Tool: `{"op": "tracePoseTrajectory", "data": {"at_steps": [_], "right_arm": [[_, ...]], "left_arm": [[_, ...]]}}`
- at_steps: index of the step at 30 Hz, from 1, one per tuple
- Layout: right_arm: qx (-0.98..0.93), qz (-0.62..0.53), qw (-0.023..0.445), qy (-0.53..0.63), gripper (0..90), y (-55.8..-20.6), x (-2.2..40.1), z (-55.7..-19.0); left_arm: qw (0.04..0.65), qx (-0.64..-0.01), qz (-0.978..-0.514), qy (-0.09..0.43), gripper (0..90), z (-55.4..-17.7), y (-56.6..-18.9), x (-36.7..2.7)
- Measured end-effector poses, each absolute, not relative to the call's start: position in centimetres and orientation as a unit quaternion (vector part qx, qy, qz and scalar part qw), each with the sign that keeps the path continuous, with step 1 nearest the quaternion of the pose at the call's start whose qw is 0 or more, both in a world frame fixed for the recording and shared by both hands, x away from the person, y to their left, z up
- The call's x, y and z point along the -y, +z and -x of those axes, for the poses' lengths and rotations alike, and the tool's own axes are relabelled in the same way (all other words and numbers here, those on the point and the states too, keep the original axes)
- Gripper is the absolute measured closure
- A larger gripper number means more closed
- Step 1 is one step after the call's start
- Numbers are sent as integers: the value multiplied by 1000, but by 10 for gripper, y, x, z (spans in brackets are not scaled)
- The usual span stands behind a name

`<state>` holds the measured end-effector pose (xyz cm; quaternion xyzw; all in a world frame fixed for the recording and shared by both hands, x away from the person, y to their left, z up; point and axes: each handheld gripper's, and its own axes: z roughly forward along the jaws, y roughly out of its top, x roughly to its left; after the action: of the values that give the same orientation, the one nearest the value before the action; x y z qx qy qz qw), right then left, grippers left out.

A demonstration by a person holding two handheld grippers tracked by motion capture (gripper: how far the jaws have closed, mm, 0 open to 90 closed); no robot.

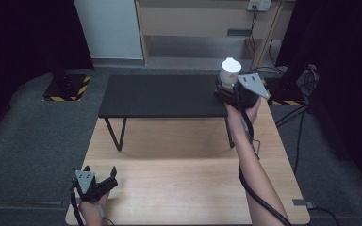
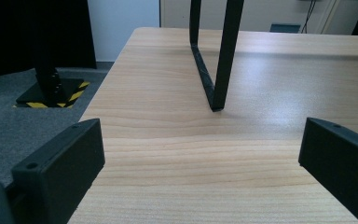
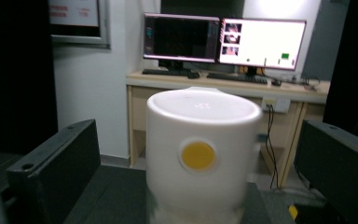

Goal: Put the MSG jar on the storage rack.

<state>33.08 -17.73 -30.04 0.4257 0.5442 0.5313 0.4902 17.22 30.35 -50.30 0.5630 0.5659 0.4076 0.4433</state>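
A person works 2 hand-held grippers at a light wooden table [image 1: 184, 188], on which a low black bench [image 1: 162, 95] stands across the far half. The right gripper [image 1: 222, 89] is raised at the bench's right end, reached out on the person's extended forearm, with a white cup [image 1: 229, 70] just ahead of it. In the right gripper view the white cup [image 3: 203, 154] stands upright between the 2 black jaws, a round yellow dot [image 3: 198, 156] on its near side. The jaws stand wide apart with clear gaps on both sides of the cup, so they have no grip on it. The cup's base sits at or just above the dark bench top; whether it rests there cannot be told. Behind it, a desk [image 3: 228, 84] carries 2 monitors [image 3: 223, 41] and keyboards.

The left gripper [image 1: 99, 181] is low at the table's near left corner, held in the person's hand. In the left gripper view its jaws are spread wide with nothing but bare wood between them, and one black bench leg [image 2: 216, 56] stands on the table ahead. A stand base with yellow-and-black striped edging [image 1: 66, 88] sits on the grey floor to the left.
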Motion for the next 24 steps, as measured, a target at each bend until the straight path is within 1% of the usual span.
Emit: {"op": "tracePoseTrajectory", "data": {"at_steps": [1, 2, 3, 4, 5, 6, 7, 8, 9, 10, 11, 13, 14, 15, 16, 17, 19, 20, 24], "right_arm": [[-541, -420, 488, 541, 6, -305, 185, -322], [-541, -420, 488, 541, 6, -305, 185, -322], [-539, -407, 488, 552, 6, -317, 201, -306], [-539, -403, 491, 554, 5, -323, 207, -299], [-539, -403, 491, 554, 5, -323, 207, -299], [-533, -393, 501, 556, 5, -343, 222, -280], [-533, -393, 501, 556, 5, -343, 222, -280], [-532, -391, 504, 557, 6, -362, 235, -265], [-532, -391, 504, 557, 6, -362, 235, -265], [-533, -392, 506, 554, 5, -371, 241, -257], [-531, -394, 511, 549, 5, -393, 252, -243], [-531, -401, 513, 542, 6, -416, 260, -232], [-531, -405, 513, 539, 5, -427, 264, -227], [-531, -405, 513, 539, 5, -427, 264, -227], [-531, -413, 514, 532, 5, -444, 270, -219], [-531, -413, 514, 532, 5, -444, 270, -219], [-533, -425, 511, 523, 5, -468, 280, -209], [-533, -425, 511, 523, 5, -468, 280, -209], [-549, -435, 506, 503, 5, -495, 292, -199]], "left_arm": [[443, -566, -563, 408, 0, -172, -503, -303], [443, -566, -563, 408, 0, -172, -503, -303], [443, -565, -564, 408, 0, -172, -503, -303], [443, -565, -565, 408, 0, -172, -503, -303], [443, -565, -565, 408, 0, -172, -503, -303], [442, -565, -564, 408, 0, -172, -503, -303], [442, -565, -564, 408, 0, -172, -503, -303], [442, -565, -565, 408, 0, -172, -503, -303], [442, -565, -565, 408, 0, -173, -503, -303], [441, -565, -565, 408, 0, -173, -503, -303], [441, -565, -565, 409, 0, -173, -503, -303], [441, -565, -566, 408, 0, -173, -503, -303], [441, -564, -566, 409, 0, -173, -503, -303], [441, -564, -566, 409, 0, -173, -503, -303], [441, -565, -565, 409, 0, -173, -503, -302], [440, -565, -566, 408, 0, -173, -502, -302], [439, -564, -567, 409, 0, -173, -502, -302], [439, -564, -568, 409, 0, -173, -502, -302], [439, -562, -569, 410, 0, -172, -502, -302]]}}
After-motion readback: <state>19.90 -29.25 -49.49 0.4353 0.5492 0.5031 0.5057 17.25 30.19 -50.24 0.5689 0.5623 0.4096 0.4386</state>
